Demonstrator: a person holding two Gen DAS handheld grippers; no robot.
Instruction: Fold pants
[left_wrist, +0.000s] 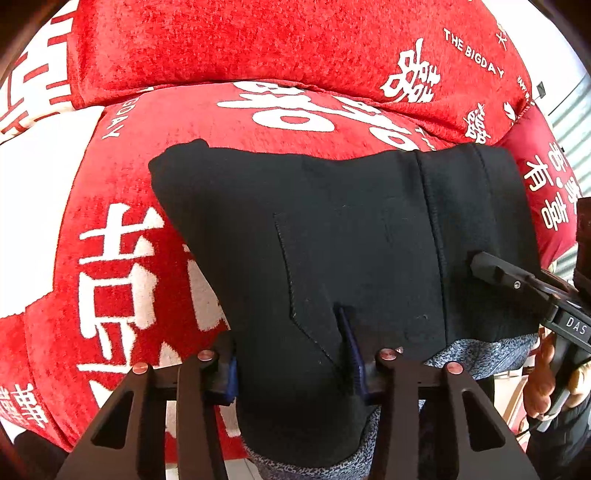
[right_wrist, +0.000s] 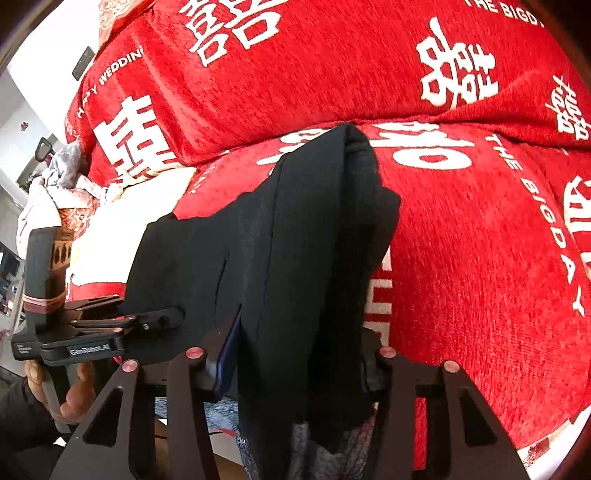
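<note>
Meanwhile, black pants (left_wrist: 332, 236) lie folded on a red sofa cover (left_wrist: 221, 44) with white lettering

Left gripper (left_wrist: 291, 369) has its fingers (left_wrist: 352, 354) pinching the near edge of the pants; right gripper (right_wrist: 291, 365) pinches the same edge further along, fabric bunched between its fingers (right_wrist: 227, 354). Grey lining (left_wrist: 480, 354) shows beneath the hem. A person's hand (right_wrist: 74, 398) holds the left gripper's handle

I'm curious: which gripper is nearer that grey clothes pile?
Left. The left gripper holds the black pants nearer the clothes pile; the right gripper holds their far side.
</note>
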